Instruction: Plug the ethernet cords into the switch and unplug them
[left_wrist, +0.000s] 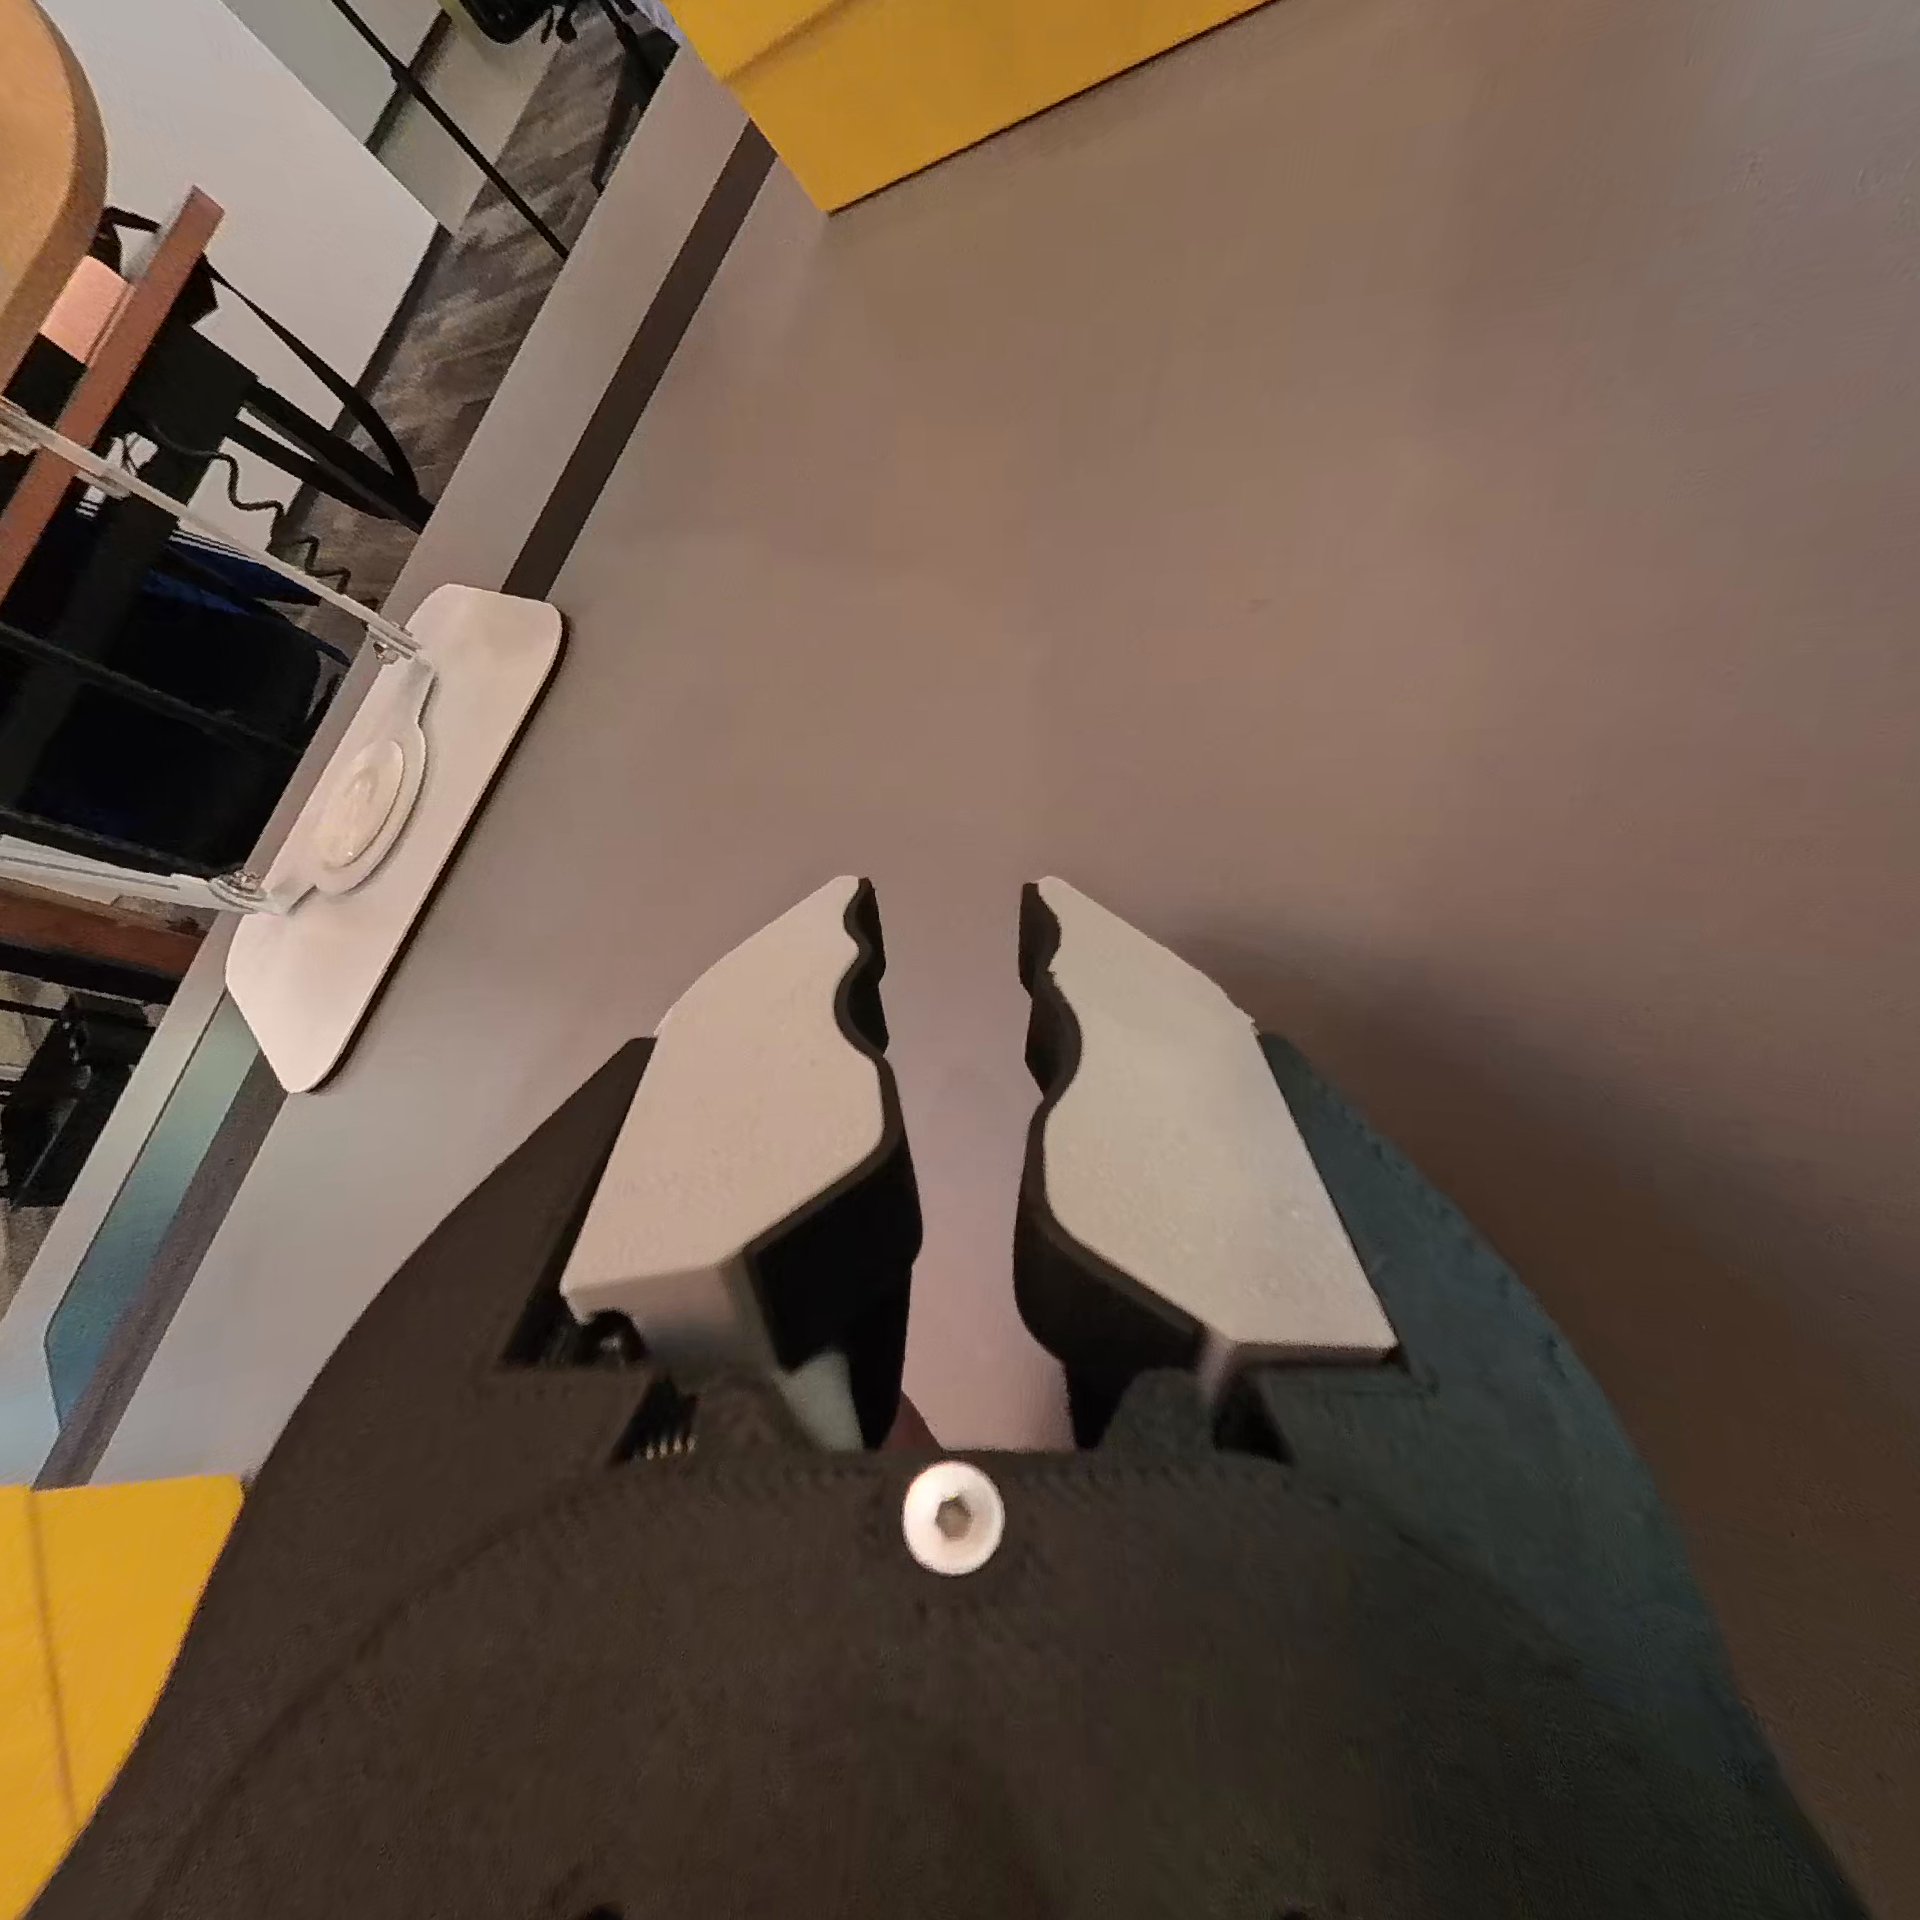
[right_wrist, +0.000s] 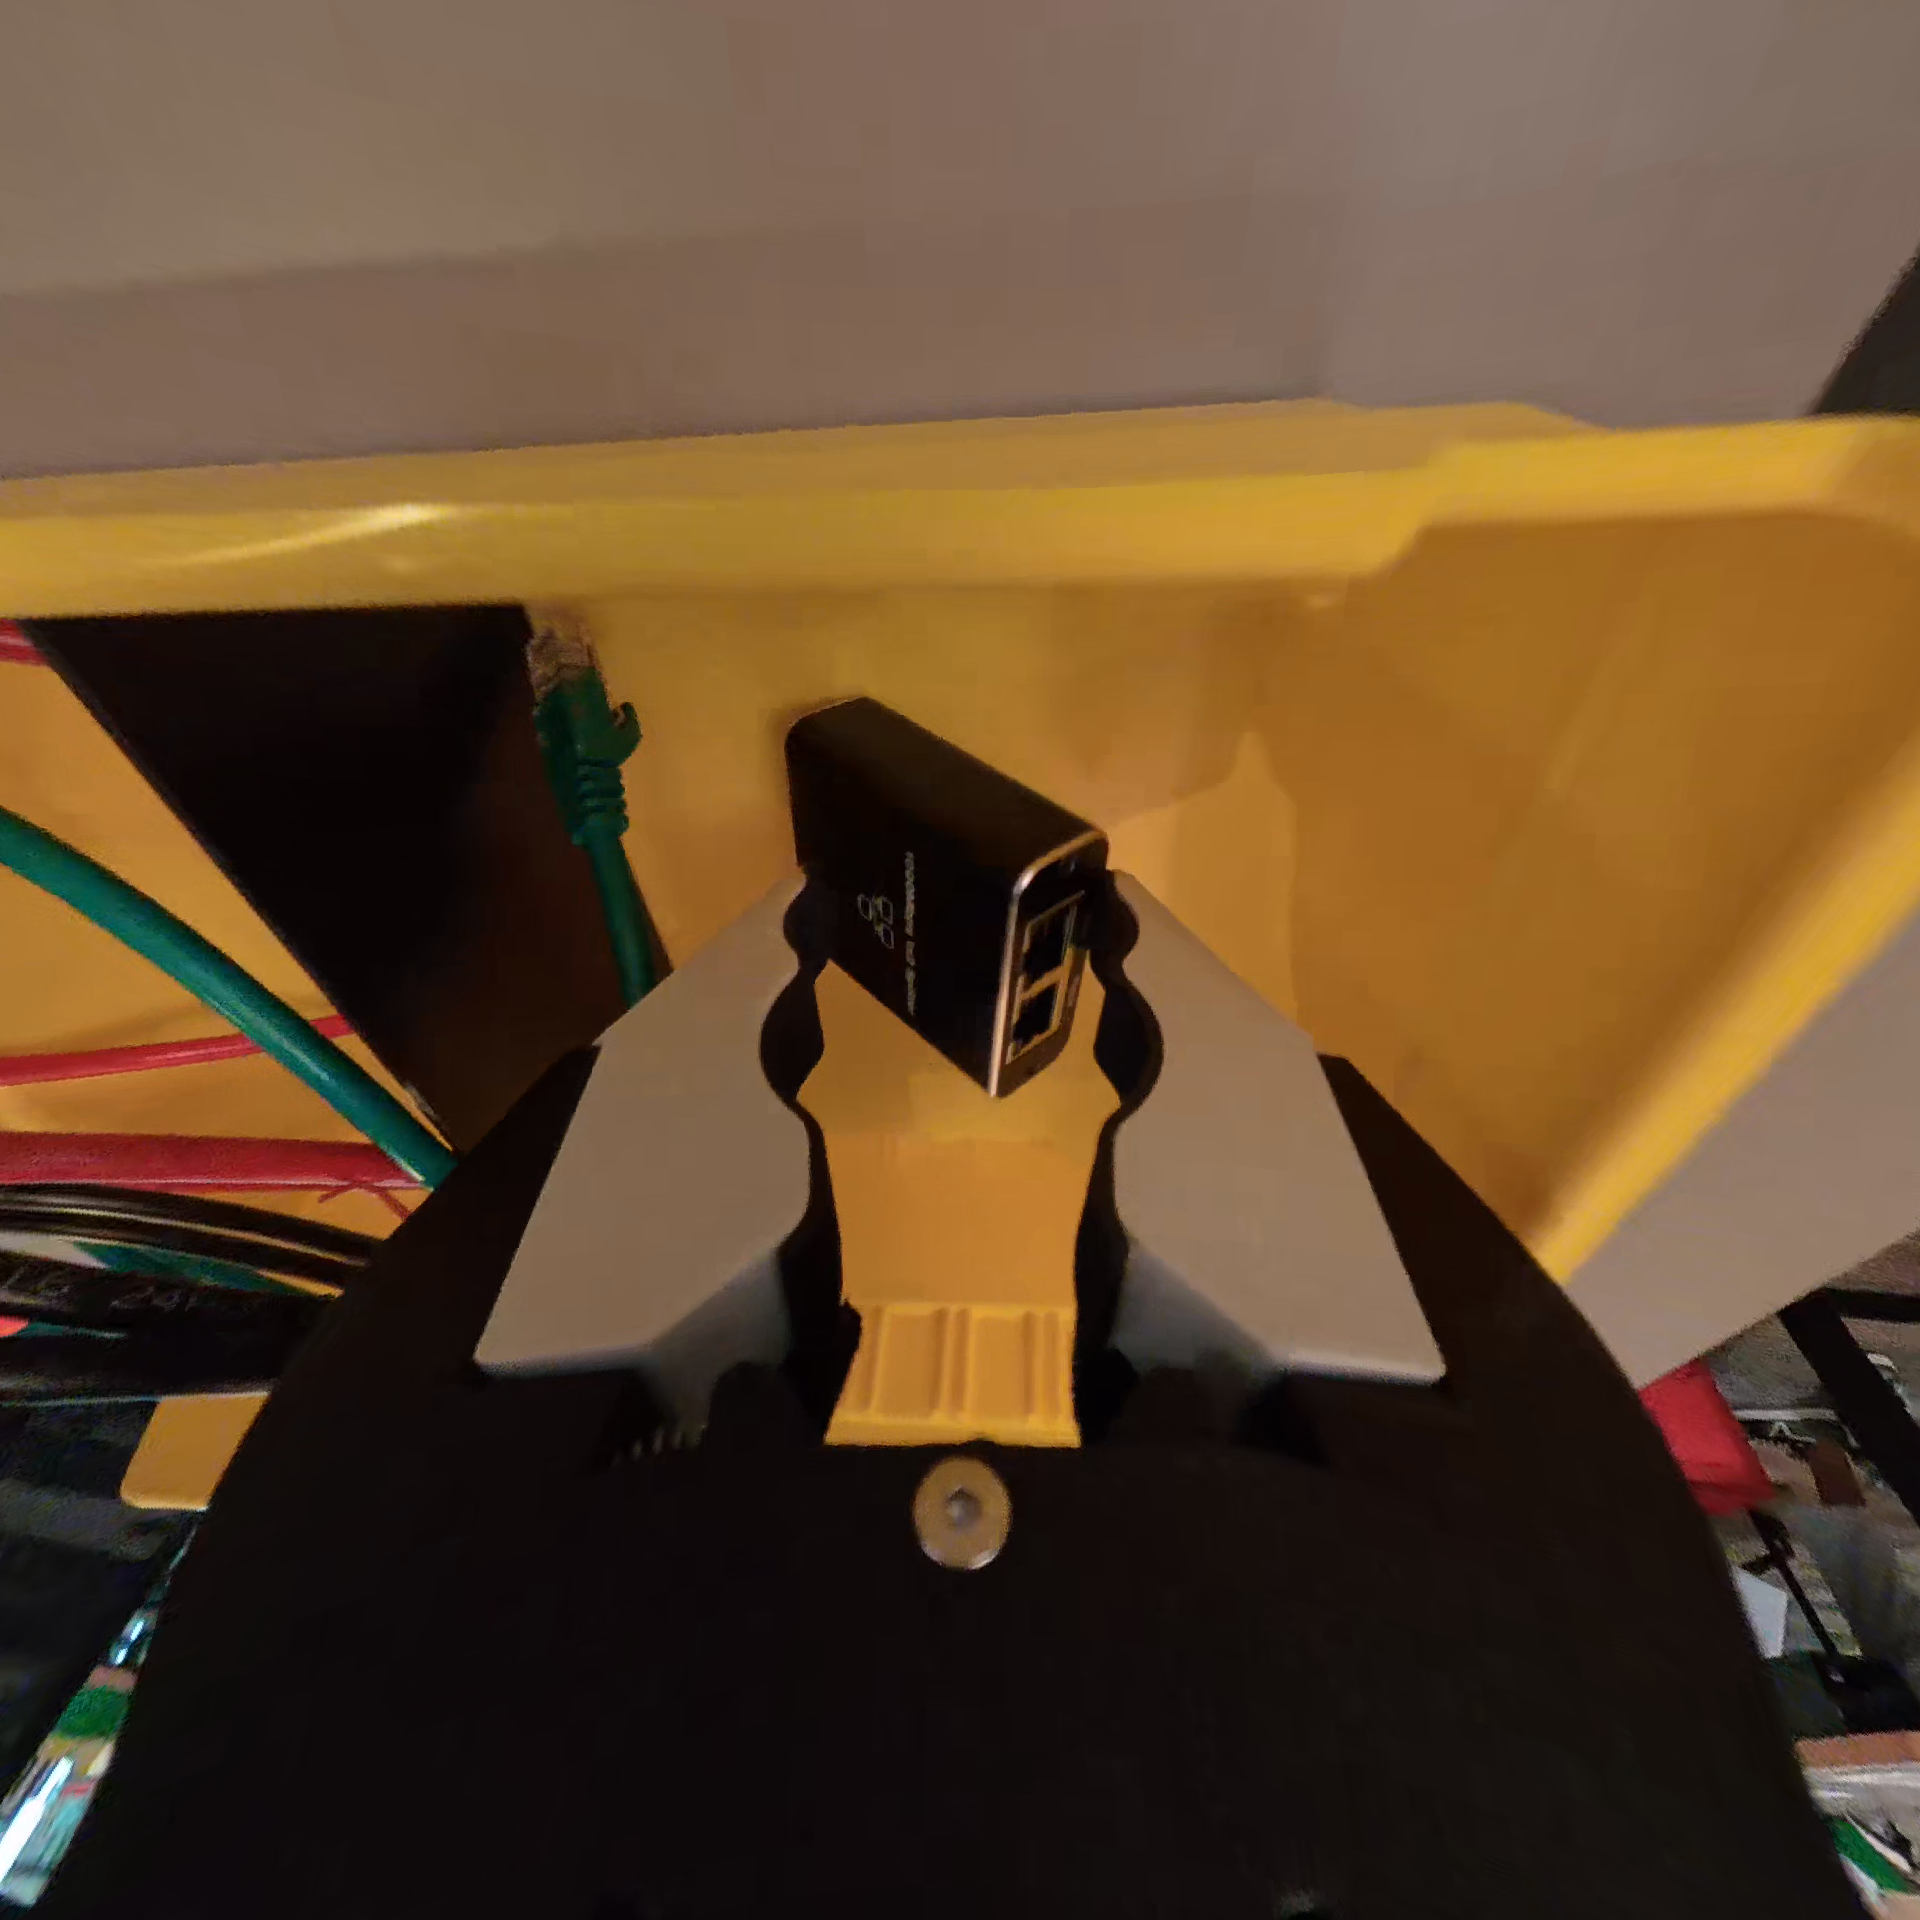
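In the right wrist view, a small black switch (right_wrist: 914, 883) with two ports on its silver-rimmed end lies tilted in a yellow bin (right_wrist: 1558, 831). My right gripper (right_wrist: 956, 904) is shut on the switch, one fingertip against each side. A green ethernet cord (right_wrist: 587, 748) with its plug pointing up lies left of the switch, unplugged. Red cords (right_wrist: 187, 1158) and black cords (right_wrist: 156, 1236) lie further left. My left gripper (left_wrist: 951, 914) is open and empty above a grey table (left_wrist: 1351, 520). No cord or switch shows in the left wrist view.
A dark divider (right_wrist: 312, 831) stands in the bin between the cords and the switch. In the left wrist view, a yellow bin (left_wrist: 935, 94) sits at the far edge, a white plate with a clear stand (left_wrist: 395, 831) at the table's left edge, and a yellow corner (left_wrist: 94, 1621) at the lower left. My right fingertips sit around 35 centimeters from my left ones.
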